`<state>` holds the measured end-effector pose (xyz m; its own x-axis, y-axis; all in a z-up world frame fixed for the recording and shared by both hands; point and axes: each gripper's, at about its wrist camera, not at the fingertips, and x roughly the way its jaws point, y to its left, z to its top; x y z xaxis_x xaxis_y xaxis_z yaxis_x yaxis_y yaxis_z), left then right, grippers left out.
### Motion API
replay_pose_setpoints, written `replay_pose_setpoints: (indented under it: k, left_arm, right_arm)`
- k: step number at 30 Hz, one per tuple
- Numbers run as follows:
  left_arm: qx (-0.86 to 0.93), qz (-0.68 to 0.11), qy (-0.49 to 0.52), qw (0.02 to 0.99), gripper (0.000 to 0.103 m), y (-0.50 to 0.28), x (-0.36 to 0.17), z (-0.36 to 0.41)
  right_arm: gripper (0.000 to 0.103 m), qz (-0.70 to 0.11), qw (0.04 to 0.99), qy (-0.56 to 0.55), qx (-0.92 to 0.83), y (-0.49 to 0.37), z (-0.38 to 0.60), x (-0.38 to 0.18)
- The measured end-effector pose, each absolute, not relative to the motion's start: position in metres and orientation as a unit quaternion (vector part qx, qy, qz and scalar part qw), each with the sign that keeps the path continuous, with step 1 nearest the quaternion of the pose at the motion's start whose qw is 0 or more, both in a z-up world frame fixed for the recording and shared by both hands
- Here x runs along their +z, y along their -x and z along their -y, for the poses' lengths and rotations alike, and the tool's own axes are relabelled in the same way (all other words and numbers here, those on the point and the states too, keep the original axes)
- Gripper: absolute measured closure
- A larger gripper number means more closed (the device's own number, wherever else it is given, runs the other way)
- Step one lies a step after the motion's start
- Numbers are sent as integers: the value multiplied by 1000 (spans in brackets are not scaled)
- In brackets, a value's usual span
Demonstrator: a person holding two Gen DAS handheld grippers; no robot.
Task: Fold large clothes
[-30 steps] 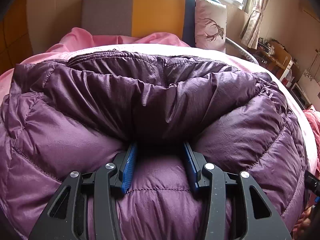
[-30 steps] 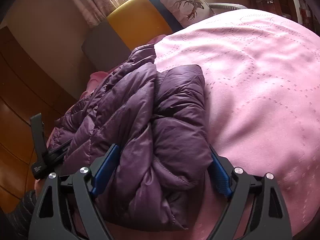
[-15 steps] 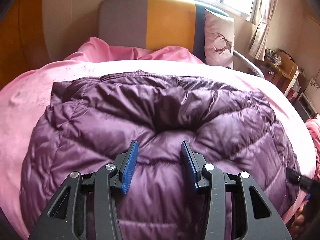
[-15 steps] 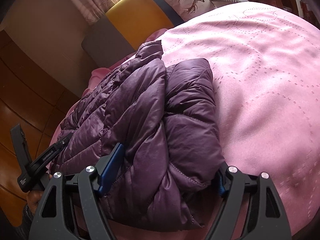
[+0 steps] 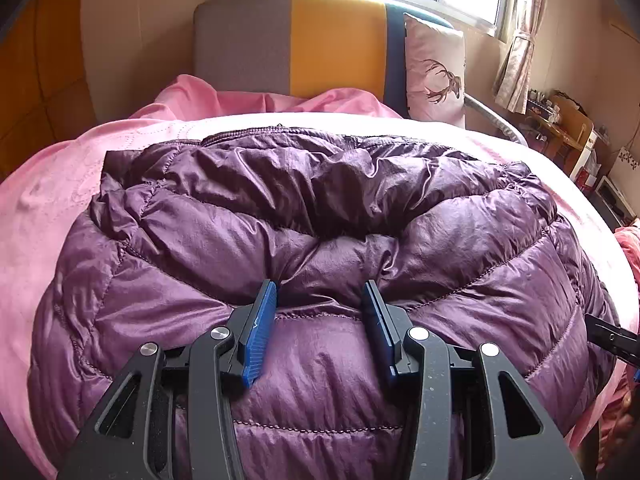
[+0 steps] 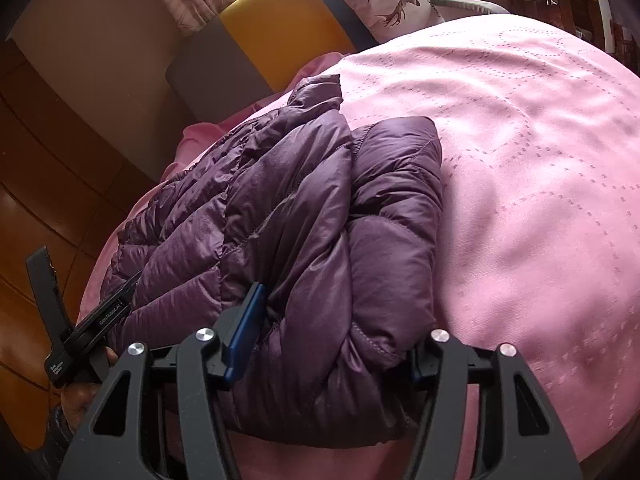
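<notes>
Purple down jacket (image 5: 320, 240) lies mostly folded on the pink bedspread (image 6: 540, 160). Left gripper (image 5: 322, 300) seemingly pinches a ridge; right gripper (image 6: 336, 320), just closing, squeezes the bundle's end.

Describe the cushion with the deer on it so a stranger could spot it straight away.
Start at the bed's headboard, panelled in grey, yellow and dark blue, beyond the pink bedspread and the purple down jacket. The cushion stands upright against its dark blue end, near the window. It is pale pink with a brown antlered deer, the only patterned cushion there.
</notes>
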<state>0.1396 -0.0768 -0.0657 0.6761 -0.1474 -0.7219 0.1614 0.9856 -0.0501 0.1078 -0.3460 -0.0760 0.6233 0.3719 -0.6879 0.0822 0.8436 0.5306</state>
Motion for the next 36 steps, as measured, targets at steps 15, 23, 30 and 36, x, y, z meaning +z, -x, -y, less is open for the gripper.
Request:
replay_pose_setpoints:
  k: [15, 23, 30, 36]
  left_arm:
    - [-97, -401, 7, 911, 59, -144, -75, 68]
    - [-124, -412, 40, 902, 59, -150, -74, 56]
    - [-173, -425, 105, 882, 59, -147, -58, 22]
    - [-162, -391, 175, 889, 59, -113, -27, -59]
  right_arm:
    - [79, -397, 876, -250, 115, -110, 314, -19]
    - [82, -345, 890, -225, 193, -119, 258, 41]
    - [84, -341, 884, -179, 265, -140, 168, 64]
    - [84, -358, 875, -143, 293, -154, 105, 55]
